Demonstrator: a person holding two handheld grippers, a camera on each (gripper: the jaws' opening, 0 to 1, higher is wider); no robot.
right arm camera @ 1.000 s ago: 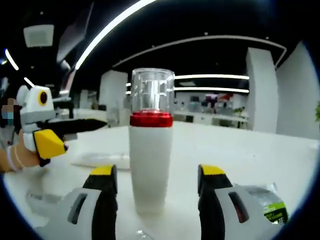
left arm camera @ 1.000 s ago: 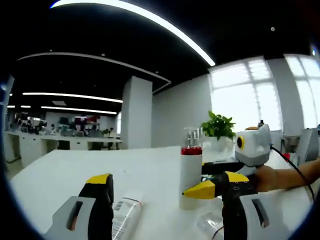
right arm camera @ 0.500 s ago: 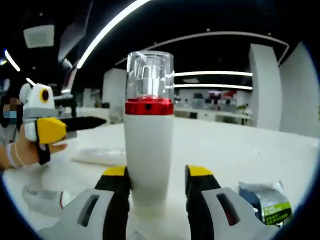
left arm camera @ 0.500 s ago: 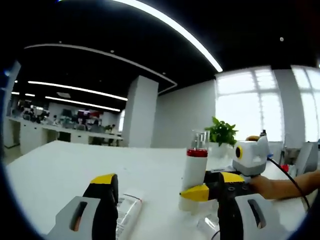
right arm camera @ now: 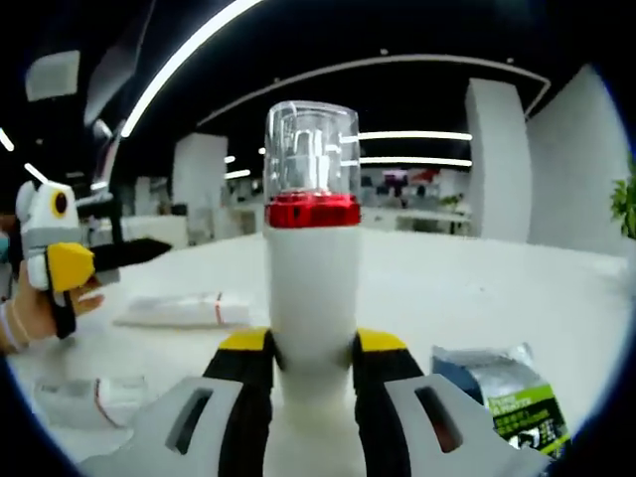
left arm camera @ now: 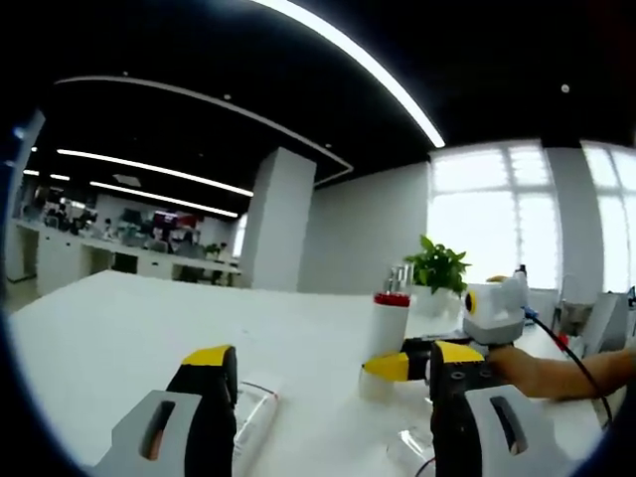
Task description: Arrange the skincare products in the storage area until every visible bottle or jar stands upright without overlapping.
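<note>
Between the right gripper's (right arm camera: 313,348) jaws, the bottle (right arm camera: 314,298) stands clamped.

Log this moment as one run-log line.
right gripper: shut on white pump bottle, upright on table | left gripper: open, empty | white tube: lying flat | green pouch: lying

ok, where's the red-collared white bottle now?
The white bottle stands upright on the table, clamped in the right tool, centre of the right gripper view.

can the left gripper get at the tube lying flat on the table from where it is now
Probably yes. The left gripper is open, and the tube lies flat on the table just ahead of its near jaw with nothing between. The right gripper is off to one side, clamped on the bottle.
</note>
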